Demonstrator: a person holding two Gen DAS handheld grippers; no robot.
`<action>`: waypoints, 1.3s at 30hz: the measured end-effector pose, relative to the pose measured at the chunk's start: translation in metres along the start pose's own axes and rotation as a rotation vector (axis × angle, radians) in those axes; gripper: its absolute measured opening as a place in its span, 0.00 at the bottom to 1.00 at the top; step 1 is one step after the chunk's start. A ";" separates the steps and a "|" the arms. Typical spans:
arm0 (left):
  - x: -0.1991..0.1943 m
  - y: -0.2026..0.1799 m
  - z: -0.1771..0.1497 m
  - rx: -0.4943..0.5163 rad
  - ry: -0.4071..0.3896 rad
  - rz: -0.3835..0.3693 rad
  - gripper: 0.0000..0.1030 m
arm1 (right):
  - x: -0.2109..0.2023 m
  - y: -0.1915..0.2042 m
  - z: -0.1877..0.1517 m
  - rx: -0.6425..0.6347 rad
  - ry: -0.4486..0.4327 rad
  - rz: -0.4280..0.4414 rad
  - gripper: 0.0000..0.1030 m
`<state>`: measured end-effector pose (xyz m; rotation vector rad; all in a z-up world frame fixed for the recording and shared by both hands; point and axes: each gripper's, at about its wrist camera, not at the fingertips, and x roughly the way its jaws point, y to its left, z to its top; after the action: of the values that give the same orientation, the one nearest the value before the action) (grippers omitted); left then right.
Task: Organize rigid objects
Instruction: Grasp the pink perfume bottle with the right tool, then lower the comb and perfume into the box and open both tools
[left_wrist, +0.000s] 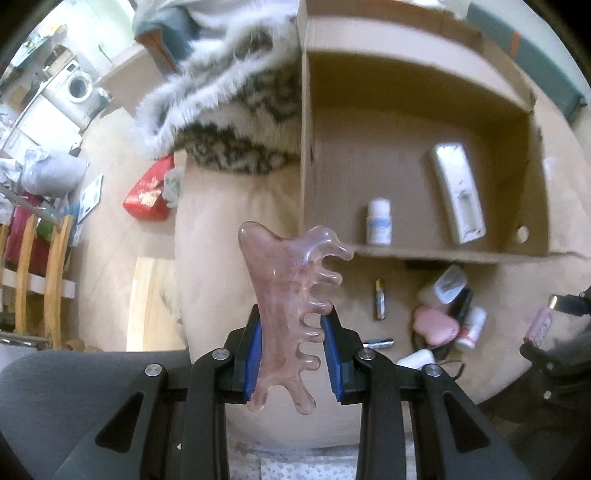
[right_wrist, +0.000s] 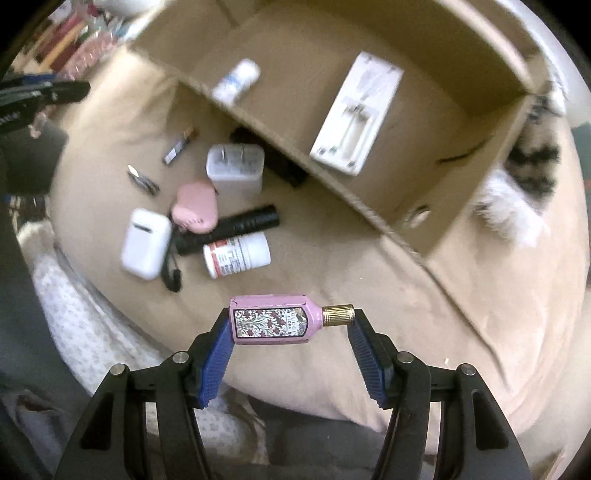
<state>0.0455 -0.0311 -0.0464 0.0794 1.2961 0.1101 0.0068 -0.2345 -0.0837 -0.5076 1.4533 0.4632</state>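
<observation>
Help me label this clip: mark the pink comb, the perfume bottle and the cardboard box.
pink comb (left_wrist: 284, 295): left wrist view, on its translucent body.
perfume bottle (right_wrist: 273, 319): right wrist view, on its flowered label.
cardboard box (right_wrist: 369, 218): right wrist view, on its near wall.

An open cardboard box (right_wrist: 369, 221) on the beige cushioned bed (right_wrist: 369, 295) holds a small white bottle (right_wrist: 236, 83) left of a flat white packet (right_wrist: 356, 114); loose items, among them a white earbud case (right_wrist: 146, 243), lie clustered near its front wall.
</observation>
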 end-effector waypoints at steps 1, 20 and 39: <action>-0.007 0.000 0.002 0.002 -0.016 -0.004 0.27 | -0.009 -0.004 -0.002 0.016 -0.023 0.007 0.63; -0.015 -0.033 0.081 0.060 -0.165 -0.102 0.27 | -0.096 -0.077 0.053 0.345 -0.490 0.114 0.63; 0.065 -0.061 0.092 0.020 -0.049 -0.207 0.27 | -0.002 -0.097 0.093 0.490 -0.417 0.268 0.63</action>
<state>0.1541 -0.0832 -0.0908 -0.0345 1.2495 -0.0812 0.1383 -0.2592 -0.0722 0.1724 1.1740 0.3770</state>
